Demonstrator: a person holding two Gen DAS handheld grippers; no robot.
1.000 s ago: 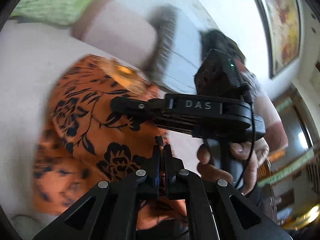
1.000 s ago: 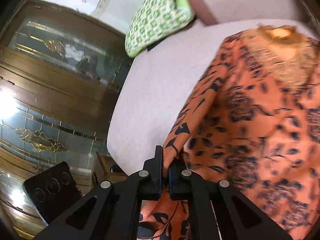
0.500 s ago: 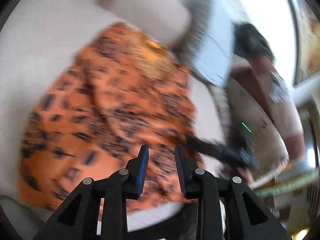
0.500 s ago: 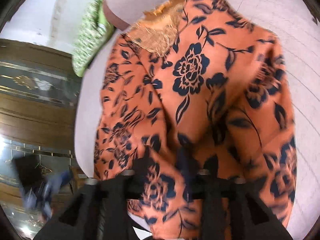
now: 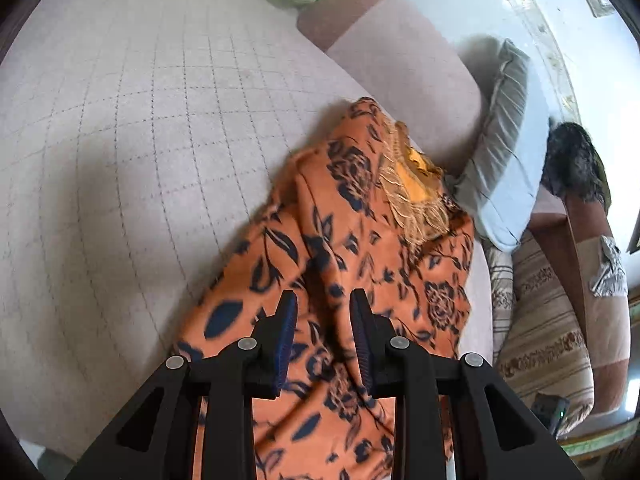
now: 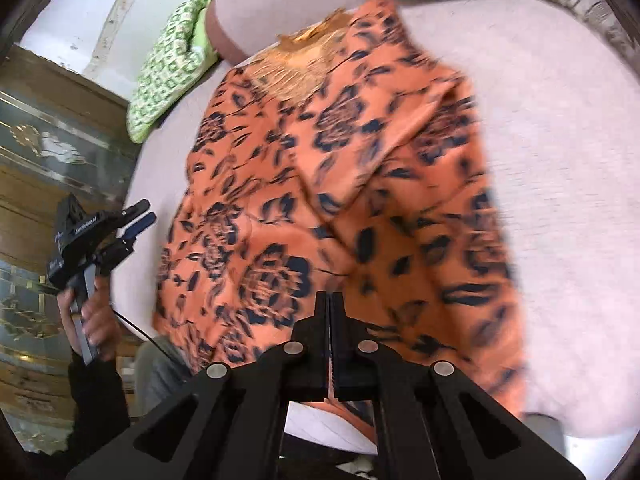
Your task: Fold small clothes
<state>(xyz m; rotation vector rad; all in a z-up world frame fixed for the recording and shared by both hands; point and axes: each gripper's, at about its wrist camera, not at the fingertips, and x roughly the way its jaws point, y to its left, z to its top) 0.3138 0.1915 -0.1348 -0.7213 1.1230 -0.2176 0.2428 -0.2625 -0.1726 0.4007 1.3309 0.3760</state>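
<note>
Floral orange garment [image 5: 360,248] on quilted cushion [image 5: 140,128]; left tool [image 5: 323,316] agape

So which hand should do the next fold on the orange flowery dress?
Probably the right. The right gripper looks shut on the dress at its near edge, ready to carry it over. The left gripper is open, holding nothing.
</note>
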